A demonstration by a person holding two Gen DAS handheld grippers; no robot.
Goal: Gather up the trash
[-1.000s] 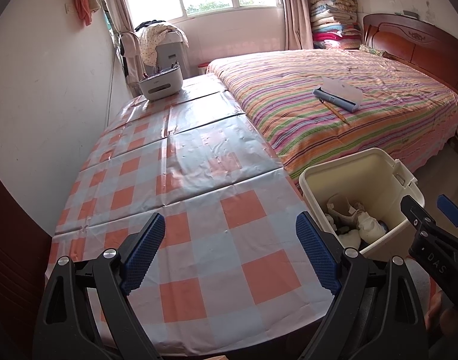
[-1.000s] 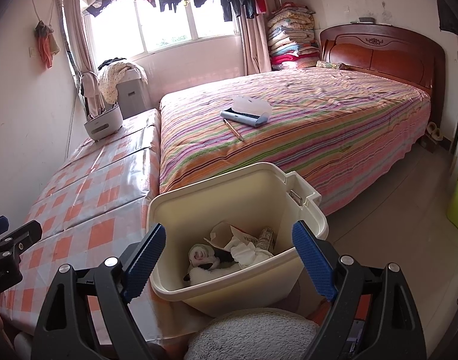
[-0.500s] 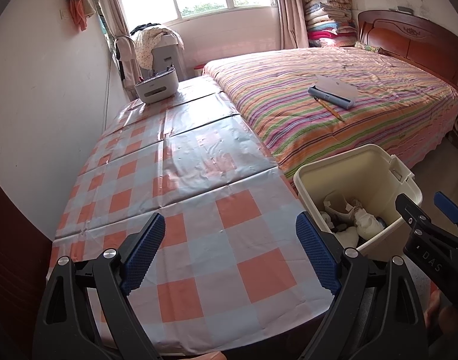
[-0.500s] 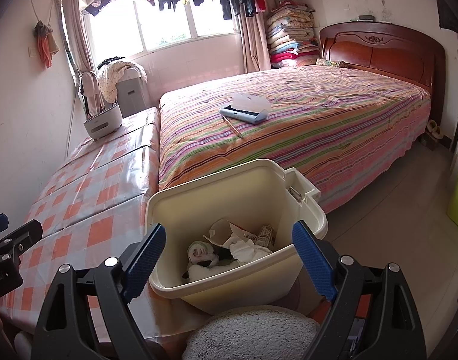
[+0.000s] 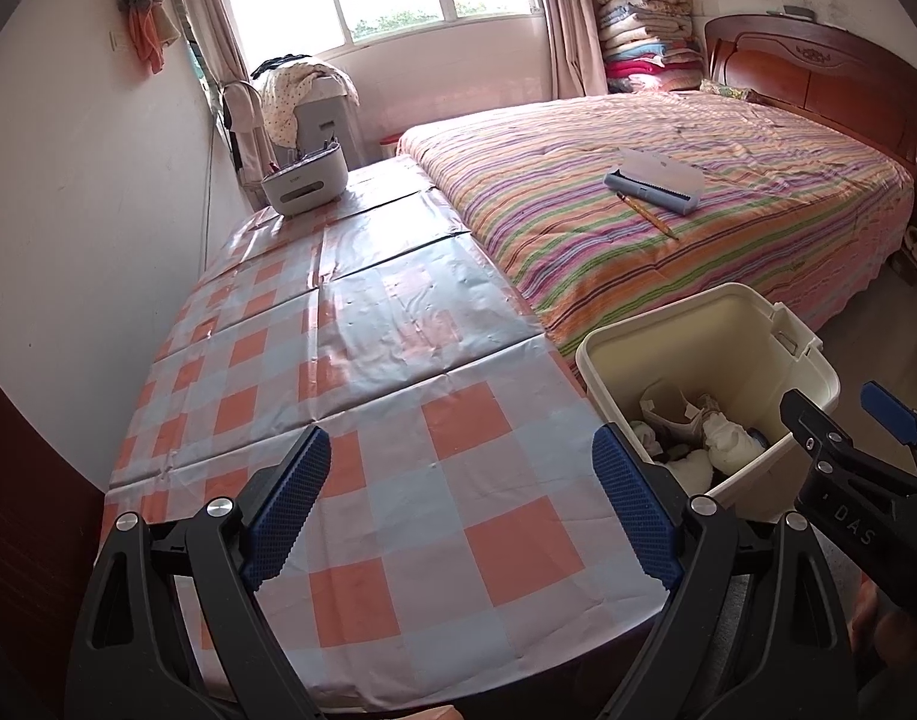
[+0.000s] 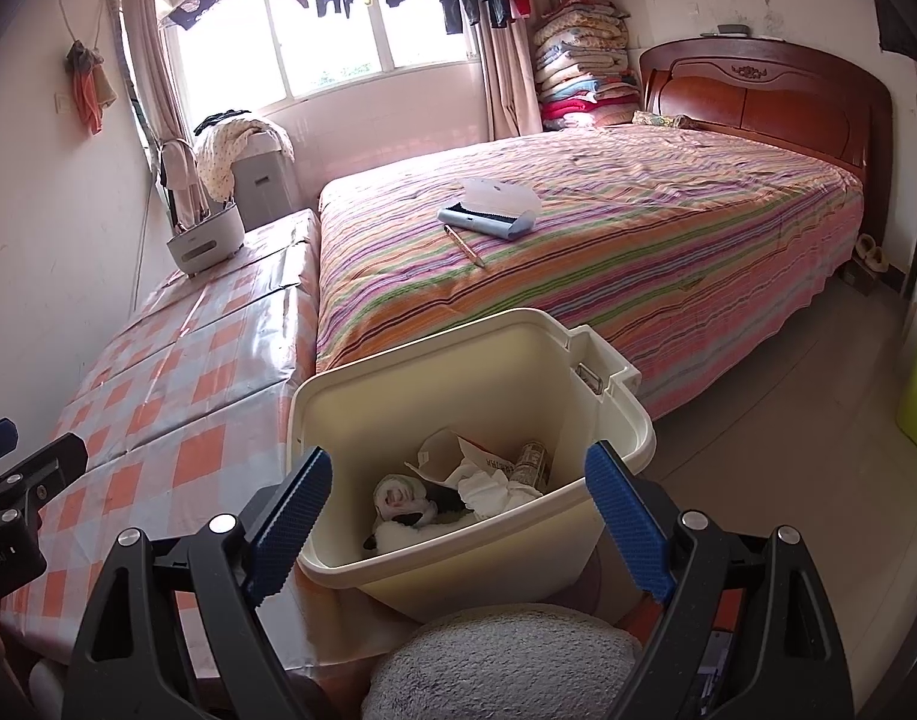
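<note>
Little has moved since a second ago: in my left view the bed and window have slid slightly down the frame, while my right view is unchanged. My left gripper (image 5: 461, 510) points down over the checked tablecloth (image 5: 362, 360), its jaws spread wide with nothing between them. My right gripper (image 6: 458, 516) tilts down too, jaws wide and empty, framing the cream bin (image 6: 614, 420) in the lower middle of that frame. The trash (image 6: 458, 486) lies in the bin's bottom: crumpled white tissue, torn paper and what looks like a small can (its label is too small to read). The bin is smooth moulded plastic, squarish with rounded corners and a latch on its far rim. The tablecloth is glossy, creased plastic in orange and pale squares. My pads (image 5: 290, 498) are blue and finely dimpled on black arms. The striped bedspread (image 5: 698, 180) in the upper right looks soft and quilted
</note>
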